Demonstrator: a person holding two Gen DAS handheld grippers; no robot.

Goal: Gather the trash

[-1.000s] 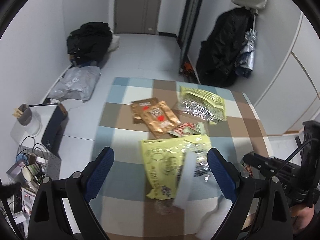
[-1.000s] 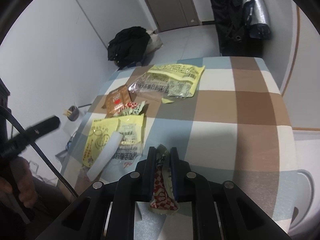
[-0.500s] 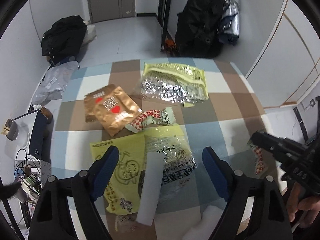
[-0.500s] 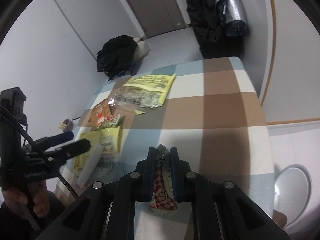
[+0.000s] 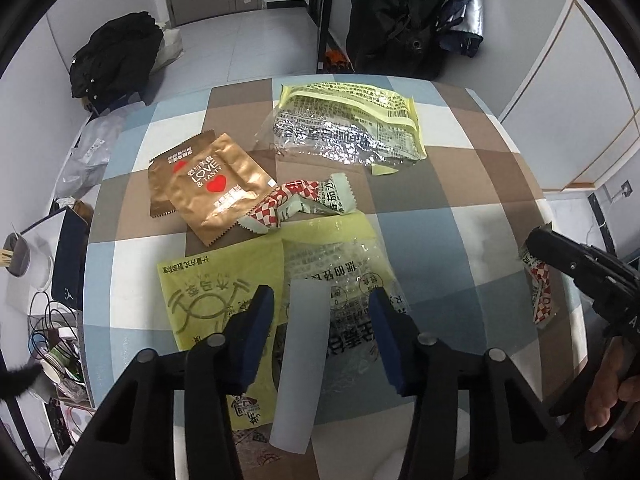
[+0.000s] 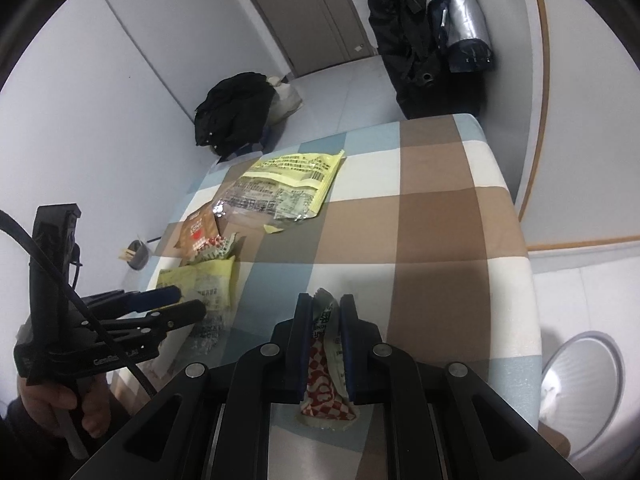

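Observation:
My left gripper points down over the near yellow wrapper and a white strip lying on it. Its jaws are closing, with strip and wrapper between them, and the blue pads do not press on either. My right gripper is shut on a red-and-white checked wrapper, held above the checked tablecloth. On the cloth lie two gold sachets, another checked wrapper and a far yellow-and-silver bag. The left wrist view shows the right gripper at its right edge.
A round grey bin stands on the floor past the table's right edge. Black clothes lie on the floor beyond the table, and coats hang by the far wall. Cables and cups crowd the left side.
The left gripper has come down and forward over the near yellow wrapper, and its jaws have narrowed a lot. The right gripper swung right with its wrapper, then held still.

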